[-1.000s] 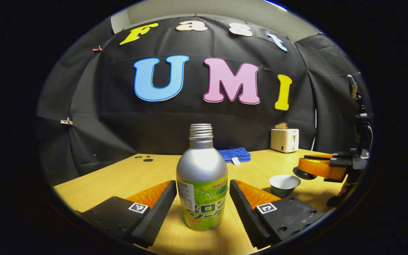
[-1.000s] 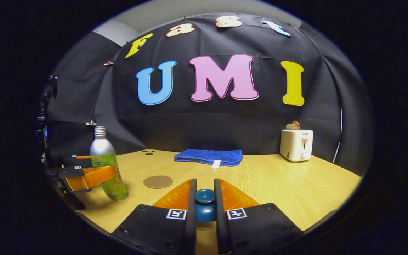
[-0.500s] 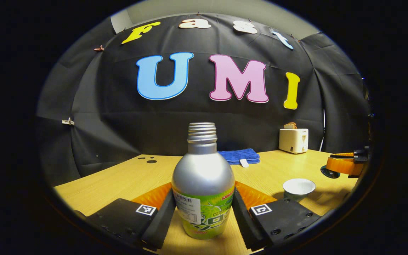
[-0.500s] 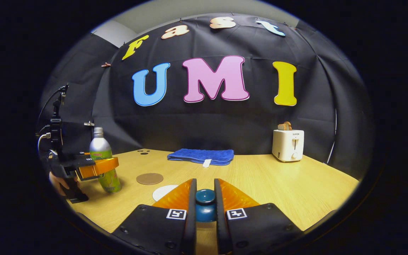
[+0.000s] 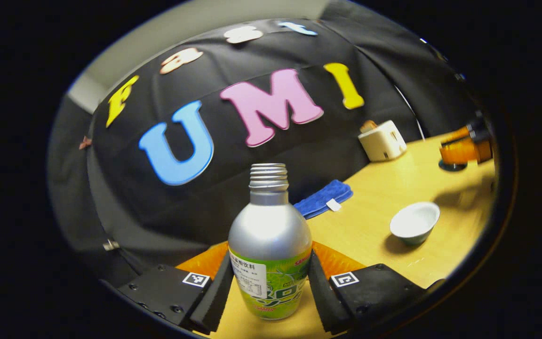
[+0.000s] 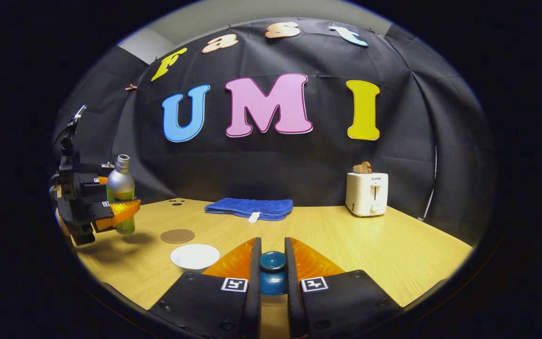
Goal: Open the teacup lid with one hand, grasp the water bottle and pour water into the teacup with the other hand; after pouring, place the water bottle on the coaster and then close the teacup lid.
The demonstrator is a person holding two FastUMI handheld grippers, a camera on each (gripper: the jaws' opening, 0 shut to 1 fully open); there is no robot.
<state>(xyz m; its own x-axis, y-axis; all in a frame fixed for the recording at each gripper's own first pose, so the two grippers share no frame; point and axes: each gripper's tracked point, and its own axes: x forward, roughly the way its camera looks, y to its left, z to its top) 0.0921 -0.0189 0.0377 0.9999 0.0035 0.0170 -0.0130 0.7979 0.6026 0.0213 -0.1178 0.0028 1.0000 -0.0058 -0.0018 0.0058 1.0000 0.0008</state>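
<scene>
My left gripper (image 5: 269, 287) is shut on the silver water bottle (image 5: 269, 235) with a green label and an uncapped neck. In the right gripper view the bottle (image 6: 120, 188) hangs above the table at far left, a little tilted, in that gripper (image 6: 113, 213). The white teacup (image 5: 414, 221) stands open on the table; it also shows as the teacup (image 6: 195, 256) just left of my right fingers. My right gripper (image 6: 272, 256) is shut on the knob of the dark blue lid (image 6: 272, 273). The round brown coaster (image 6: 177, 236) lies behind the cup.
A folded blue towel (image 6: 248, 207) lies at the back of the wooden table (image 6: 393, 249). A white toaster (image 6: 367, 193) with bread in it stands at the back right. The right gripper with the lid (image 5: 461, 150) hangs beyond the cup in the left gripper view.
My left gripper closed on the bottle, lifted it off the table and tilted. The right gripper drifted right with the lid, bringing the open teacup into its view.
</scene>
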